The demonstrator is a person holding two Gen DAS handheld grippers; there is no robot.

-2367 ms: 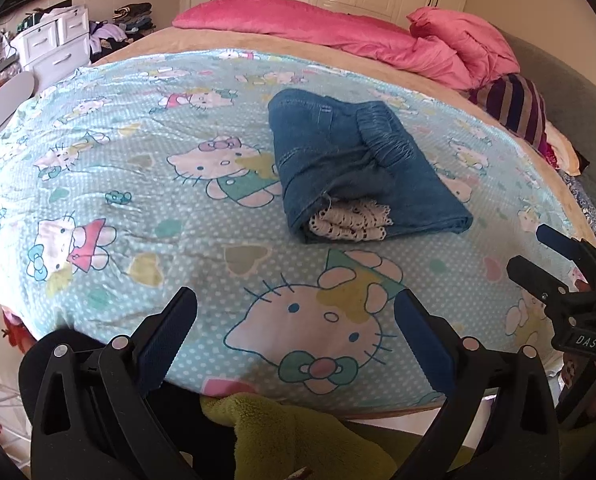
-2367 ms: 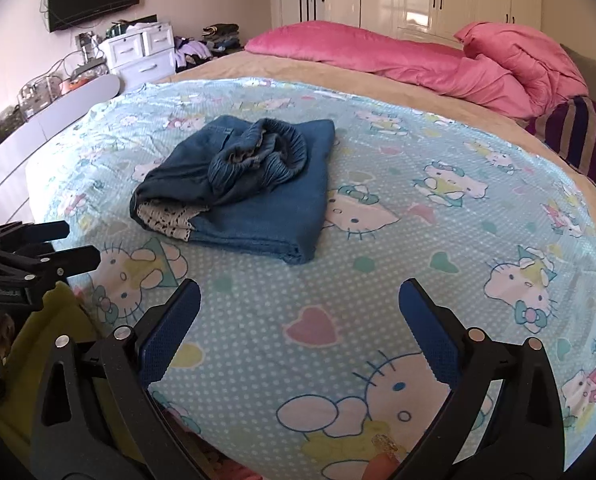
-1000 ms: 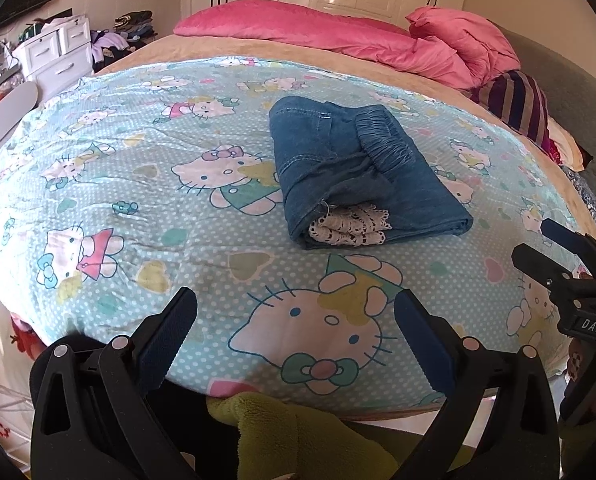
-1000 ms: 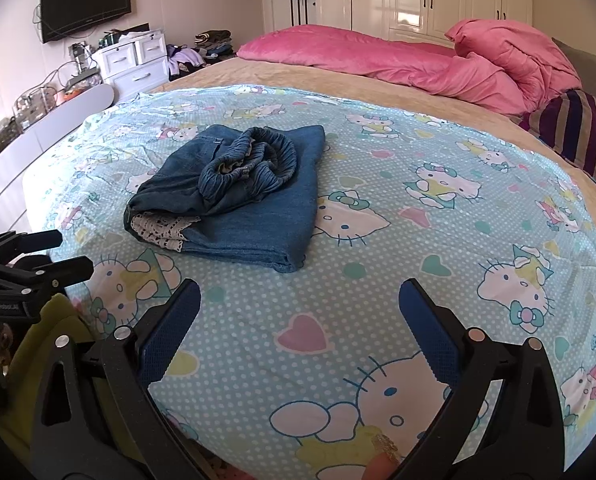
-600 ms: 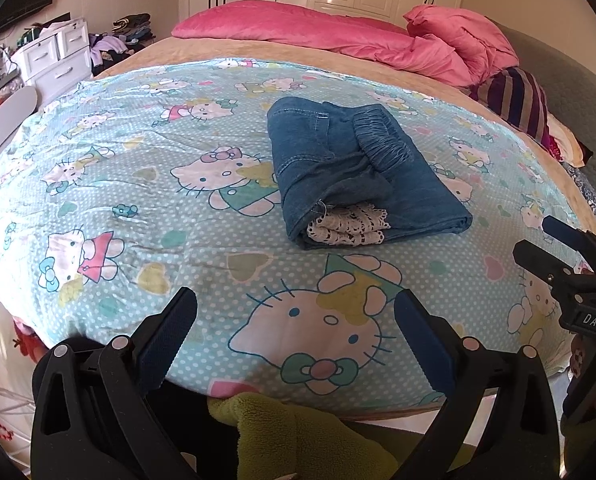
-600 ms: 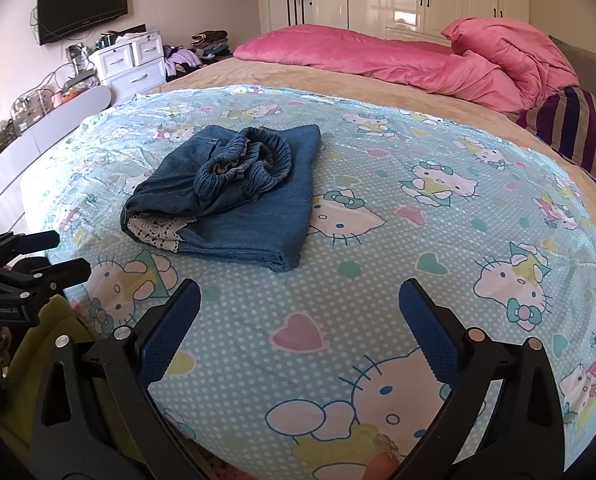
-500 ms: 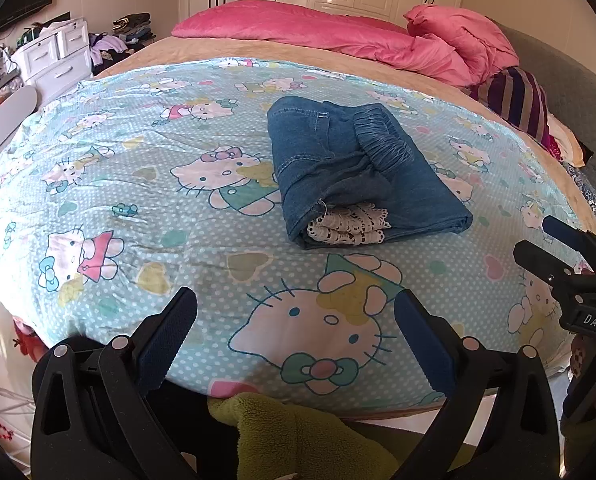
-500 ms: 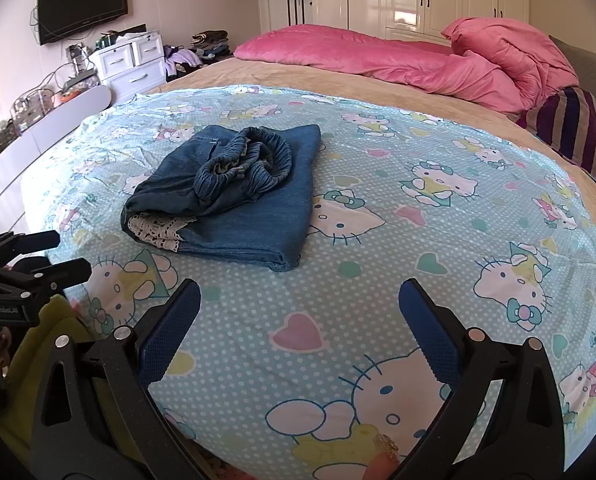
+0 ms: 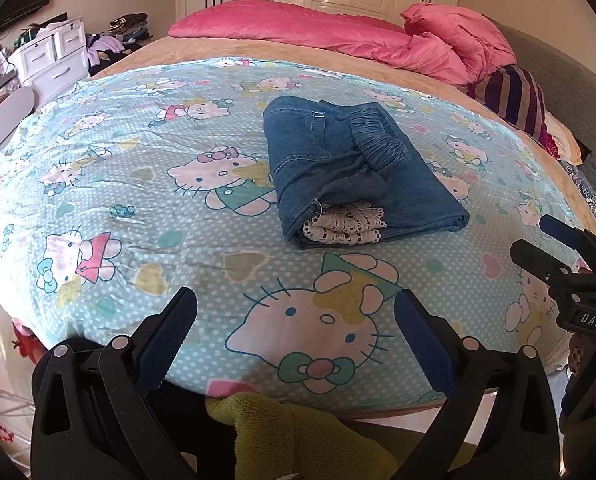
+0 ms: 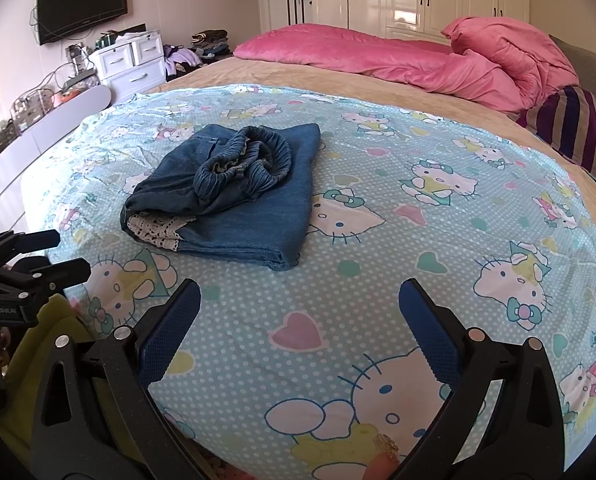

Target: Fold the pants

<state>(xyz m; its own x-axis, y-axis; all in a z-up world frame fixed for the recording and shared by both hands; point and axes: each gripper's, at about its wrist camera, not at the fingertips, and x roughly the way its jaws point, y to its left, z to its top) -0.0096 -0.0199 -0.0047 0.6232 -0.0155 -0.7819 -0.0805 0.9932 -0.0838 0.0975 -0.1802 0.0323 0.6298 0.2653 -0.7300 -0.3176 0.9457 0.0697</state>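
Observation:
Blue denim pants lie folded into a compact bundle on the light blue cartoon-cat sheet, with white lace trim showing at the near end. In the right wrist view the same pants rest left of centre, elastic waistband bunched on top. My left gripper is open, held back at the bed's near edge, well short of the pants. My right gripper is open too, above the sheet and nearer than the bundle. Each gripper shows at the side of the other's view, the right gripper and the left gripper.
A pink duvet and a striped pillow lie at the head of the bed. White drawers and a wall TV stand on the left. A yellow-green sleeve is below the grippers.
Both grippers have drifted slightly back from the bed; the folded pants have stayed in place and nothing was gripped.

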